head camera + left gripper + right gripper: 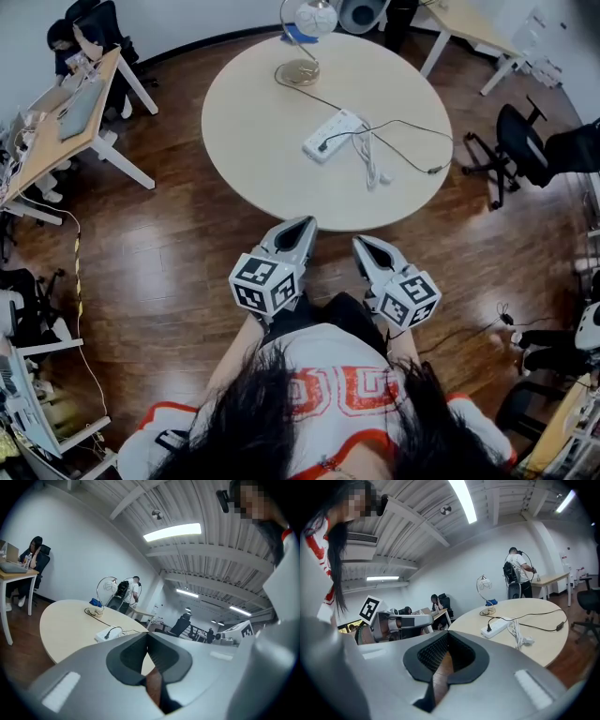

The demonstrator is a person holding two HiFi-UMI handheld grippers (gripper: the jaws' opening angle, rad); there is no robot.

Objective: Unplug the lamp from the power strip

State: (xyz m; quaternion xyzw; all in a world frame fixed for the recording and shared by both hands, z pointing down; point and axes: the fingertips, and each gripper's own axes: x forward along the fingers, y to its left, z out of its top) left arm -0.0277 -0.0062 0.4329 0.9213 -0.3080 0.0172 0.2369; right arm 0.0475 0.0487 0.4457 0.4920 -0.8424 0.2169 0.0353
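Note:
A white power strip (334, 135) lies in the middle of the round beige table (253, 159). A black plug (323, 145) sits in its near-left end. The plug's thin black cord runs back to the brass base of the lamp (298, 71) at the table's far edge. My left gripper (298, 230) and right gripper (370, 246) hover side by side just short of the table's near edge, both shut with nothing between the fingers. In the right gripper view the power strip (497, 627) and the lamp (483, 585) lie ahead, and the left gripper view shows the power strip (110, 633) far off.
A coiled white cable (370, 167) lies right of the strip, and a second black cable (412, 131) trails toward the table's right edge. Desks (66, 122) stand at the left, office chairs (516, 141) at the right. People stand and sit at the room's back.

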